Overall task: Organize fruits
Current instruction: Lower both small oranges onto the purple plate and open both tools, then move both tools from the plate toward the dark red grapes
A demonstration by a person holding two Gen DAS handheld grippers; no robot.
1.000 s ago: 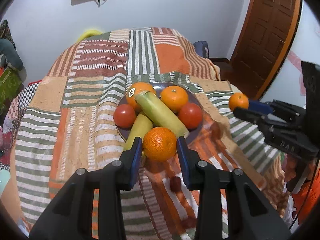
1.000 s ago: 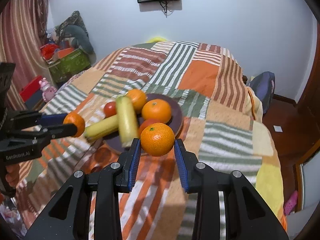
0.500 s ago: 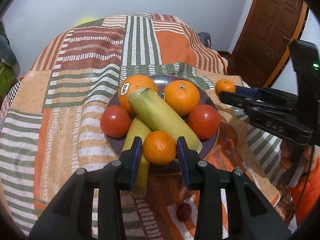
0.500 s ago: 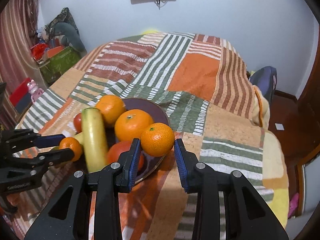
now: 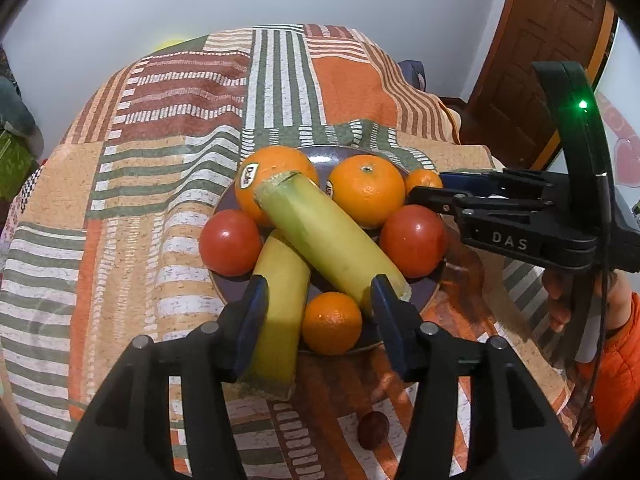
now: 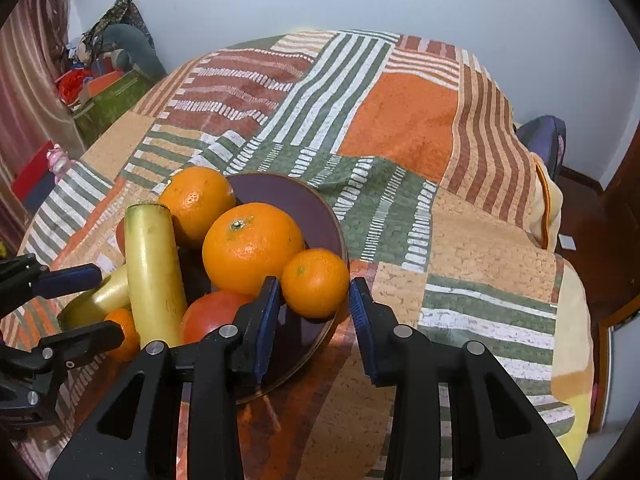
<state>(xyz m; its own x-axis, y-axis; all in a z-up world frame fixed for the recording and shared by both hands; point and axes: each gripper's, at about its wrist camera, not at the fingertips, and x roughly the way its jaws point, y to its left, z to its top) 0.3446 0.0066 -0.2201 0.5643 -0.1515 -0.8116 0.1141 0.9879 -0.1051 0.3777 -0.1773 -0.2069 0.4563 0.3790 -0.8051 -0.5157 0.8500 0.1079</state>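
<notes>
A dark purple plate (image 5: 430, 288) (image 6: 296, 196) on the patchwork blanket holds two large oranges (image 5: 366, 190), two tomatoes (image 5: 230, 242), and two long yellow-green fruits (image 5: 328, 240). My left gripper (image 5: 318, 310) is open around a small mandarin (image 5: 332, 322) that rests on the plate's near edge. My right gripper (image 6: 314, 302) is open, its pads just beside a second small mandarin (image 6: 315, 282) that sits at the plate's right rim. The right gripper also shows in the left wrist view (image 5: 432, 184).
A small dark red fruit (image 5: 373, 424) lies on the blanket in front of the plate. The blanket (image 6: 400, 120) covers a bed. A brown door (image 5: 536, 40) stands at the right. Boxes and clutter (image 6: 100, 80) lie at the far left.
Both grippers came down to the plate with their mandarins and opened. The mandarins now rest on the plate, one at the near edge and one at the right rim.
</notes>
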